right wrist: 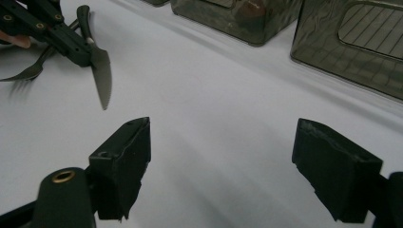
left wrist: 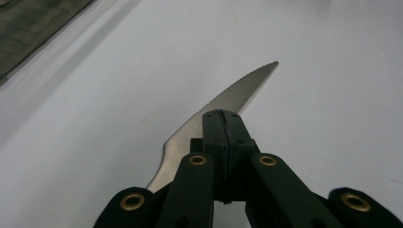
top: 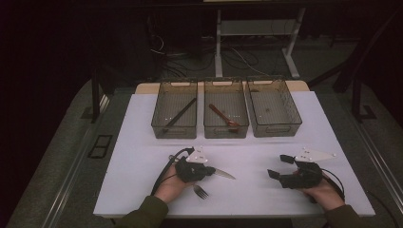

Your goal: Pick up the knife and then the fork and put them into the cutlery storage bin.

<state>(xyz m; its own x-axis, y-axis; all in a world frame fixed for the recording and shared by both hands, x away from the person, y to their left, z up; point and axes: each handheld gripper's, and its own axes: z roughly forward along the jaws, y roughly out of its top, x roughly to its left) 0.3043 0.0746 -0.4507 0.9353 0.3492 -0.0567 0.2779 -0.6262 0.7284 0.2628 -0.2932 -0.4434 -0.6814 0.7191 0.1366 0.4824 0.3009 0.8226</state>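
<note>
Nearest the table's [top: 142, 190] front edge, a fork [top: 200, 191] lies loose, just beside my left claw [top: 212, 170], which is clamped on a knife [top: 223, 174] near the handle so the blade juts clear. My right claw [top: 280, 166] waits wide and empty toward the right edge. Bare table runs ahead to three bins [top: 226, 115] along the far edge.

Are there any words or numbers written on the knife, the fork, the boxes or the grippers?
None: no word, number or brand can be read anywhere.
The knife blade is plain metal with a toothed edge.
The fork is too small to show any mark.
The three clear bins carry no label that can be read.
The left gripper and right gripper show brass rivets, no writing.
</note>
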